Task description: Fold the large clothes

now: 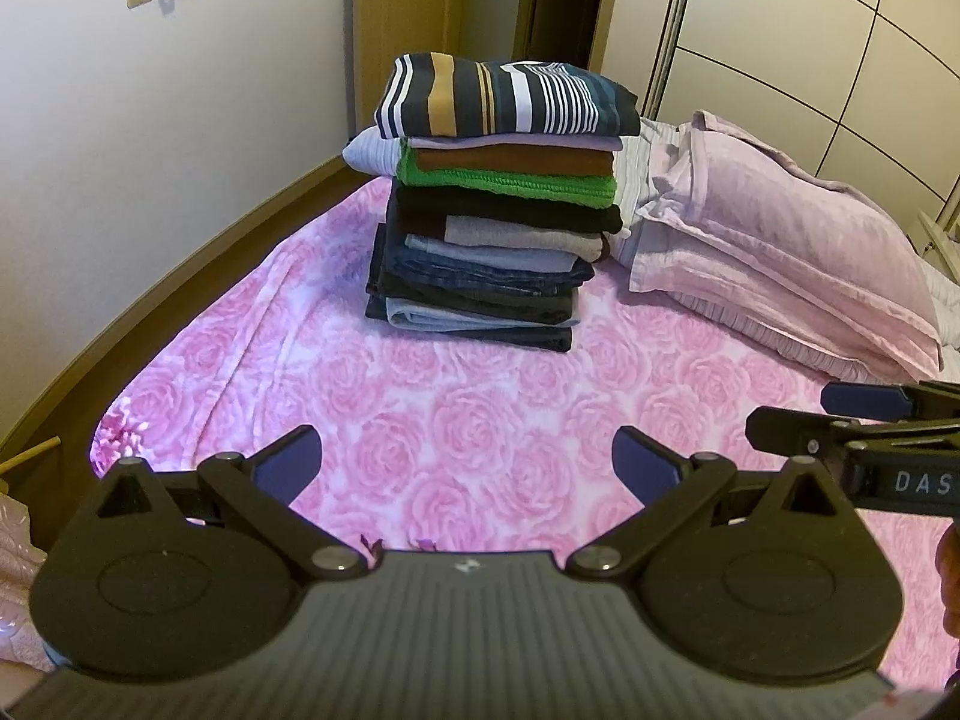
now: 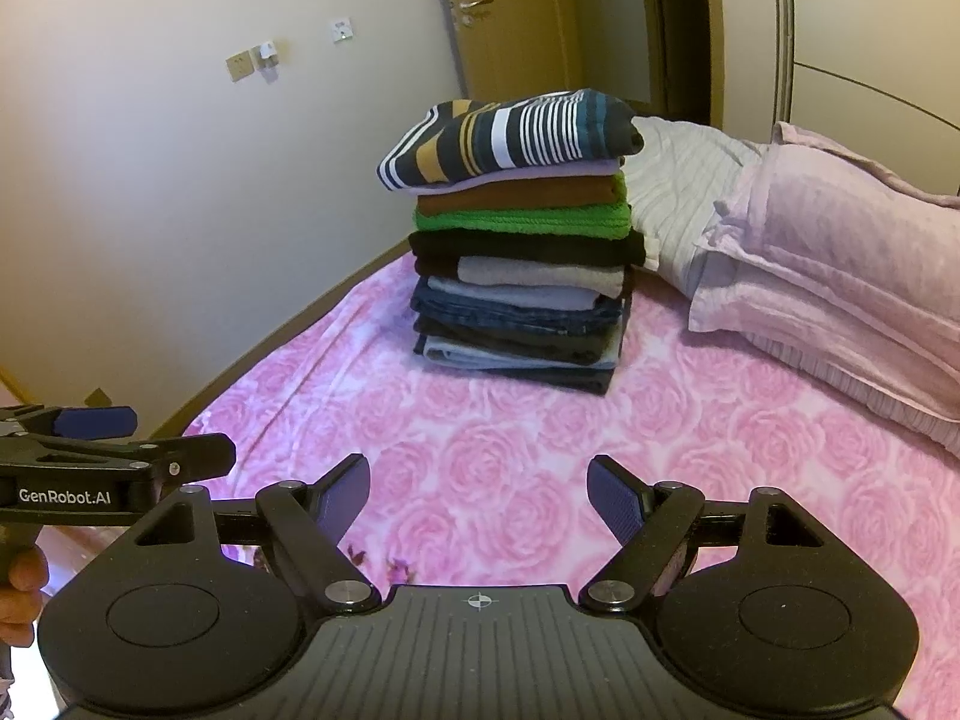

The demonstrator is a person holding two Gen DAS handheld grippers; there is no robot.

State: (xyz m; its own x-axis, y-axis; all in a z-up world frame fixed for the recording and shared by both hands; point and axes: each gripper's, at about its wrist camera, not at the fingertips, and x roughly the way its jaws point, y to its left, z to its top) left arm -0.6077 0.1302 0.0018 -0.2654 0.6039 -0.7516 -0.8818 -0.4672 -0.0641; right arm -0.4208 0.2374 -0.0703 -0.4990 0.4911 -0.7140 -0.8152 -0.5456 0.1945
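Note:
A tall stack of folded clothes [image 1: 498,210] [image 2: 522,252] stands on the bed, topped by a striped navy, white and tan garment [image 1: 504,99] [image 2: 516,135]. Under it lie brown, green, black and denim pieces. My left gripper [image 1: 465,465] hovers open above the pink rose bedspread [image 1: 480,408], well short of the stack, holding nothing. My right gripper [image 2: 477,495] is also open and empty, level with the left one. Each gripper shows at the edge of the other's view: the right gripper [image 1: 798,417] at the right, the left gripper [image 2: 174,438] at the left.
Pink pillows [image 1: 780,252] [image 2: 840,276] and a white striped cushion [image 2: 678,204] lie right of the stack. A beige wall [image 1: 150,150] runs along the bed's left side, a wooden door [image 1: 408,0] behind. A hand [image 2: 21,594] grips the left tool's handle.

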